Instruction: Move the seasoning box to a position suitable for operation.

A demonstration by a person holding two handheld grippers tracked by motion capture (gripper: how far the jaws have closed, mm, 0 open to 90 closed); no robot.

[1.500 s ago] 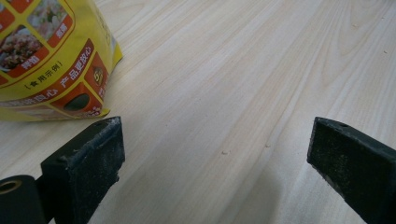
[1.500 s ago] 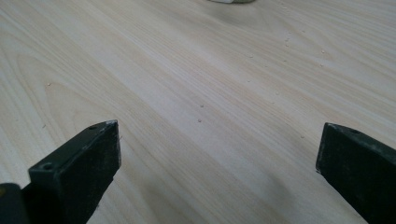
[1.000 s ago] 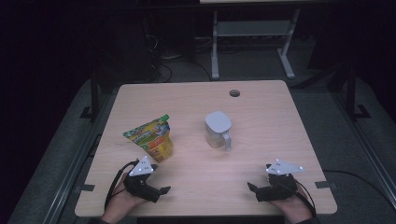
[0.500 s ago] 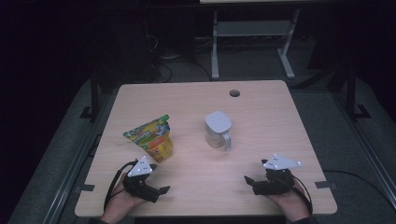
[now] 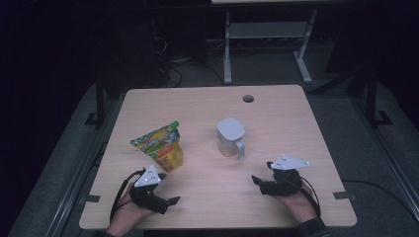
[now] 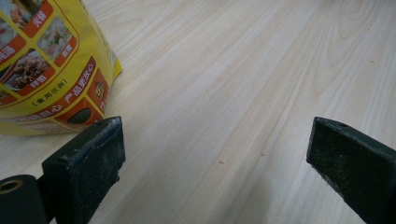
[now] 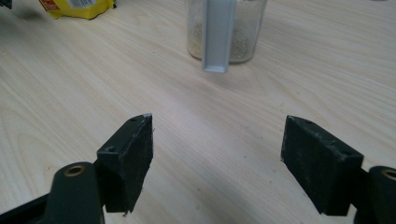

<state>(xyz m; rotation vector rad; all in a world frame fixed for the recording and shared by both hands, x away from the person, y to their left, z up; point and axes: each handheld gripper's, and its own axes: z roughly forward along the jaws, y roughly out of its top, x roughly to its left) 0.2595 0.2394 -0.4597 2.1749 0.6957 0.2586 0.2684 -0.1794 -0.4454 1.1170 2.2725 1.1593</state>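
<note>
1. Right gripper (image 5: 261, 181) is hovering near the table's front edge, just short of the jug (image 5: 230, 137); its jaws are standing wide with nothing between them, and they have just been closing a little.
2. We are seeing in the right gripper view (image 7: 217, 154) what the high view is not giving us: the jug (image 7: 224, 28) is clear-walled with pale grains inside, and its grey handle (image 7: 217, 35) is facing straight toward the jaws, well apart from them.
3. Left gripper (image 5: 168, 200) is resting at the front left of the table (image 5: 276, 113), its jaws also standing wide and gripping nothing.
4. We are reading from the left gripper view (image 6: 215, 158) that the yellow pouch (image 6: 46, 65) is standing just beside one jaw, with printed food pictures and red labels on its face; whether they are touching we cannot tell.
5. We are finding in the high view that the pouch (image 5: 160, 146) is standing upright left of the jug, the two well apart, with a person's hands coming in from the bottom edge.
6. We are also catching a corner of the pouch (image 7: 77, 7) at the top left of the right gripper view.
</note>
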